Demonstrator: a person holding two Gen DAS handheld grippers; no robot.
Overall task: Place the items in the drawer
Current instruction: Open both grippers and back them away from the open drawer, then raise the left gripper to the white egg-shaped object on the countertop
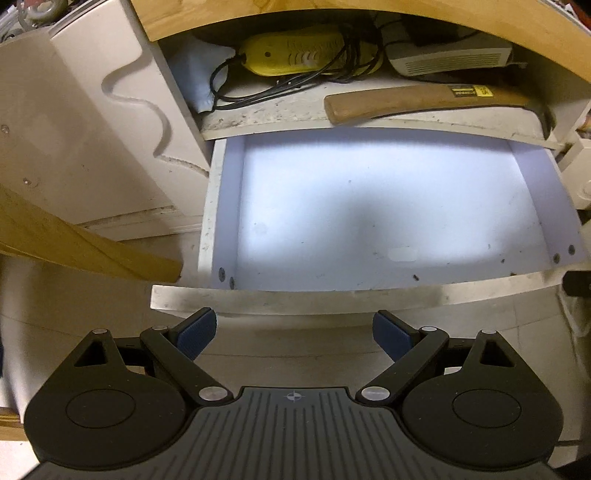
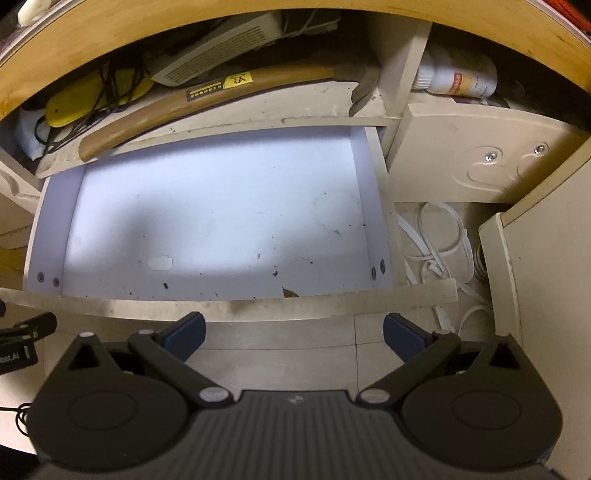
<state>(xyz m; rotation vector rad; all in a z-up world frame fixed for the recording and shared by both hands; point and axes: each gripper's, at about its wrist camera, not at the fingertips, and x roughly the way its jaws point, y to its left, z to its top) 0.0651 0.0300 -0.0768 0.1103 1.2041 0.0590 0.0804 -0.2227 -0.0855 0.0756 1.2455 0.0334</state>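
Observation:
A white drawer [image 1: 295, 297] stands pulled out below a shelf, its floor bare except for specks; it also shows in the right wrist view [image 2: 229, 301]. On the shelf above lie a wooden-handled hammer [image 1: 413, 99], a yellow device with black cord [image 1: 295, 51] and a grey box [image 1: 450, 55]. The hammer [image 2: 192, 99] and yellow device [image 2: 85, 98] also show in the right wrist view. My left gripper [image 1: 294, 332] is open and empty, just in front of the drawer's front panel. My right gripper [image 2: 294, 334] is open and empty at the same panel.
A cream cabinet door [image 1: 85, 122] stands open at left, with a wooden board [image 1: 74, 240] leaning below it. White cables [image 2: 439, 243] lie on the floor right of the drawer. A white bottle [image 2: 458, 75] lies in the right compartment. A wooden tabletop edge [image 2: 258, 18] overhangs the shelf.

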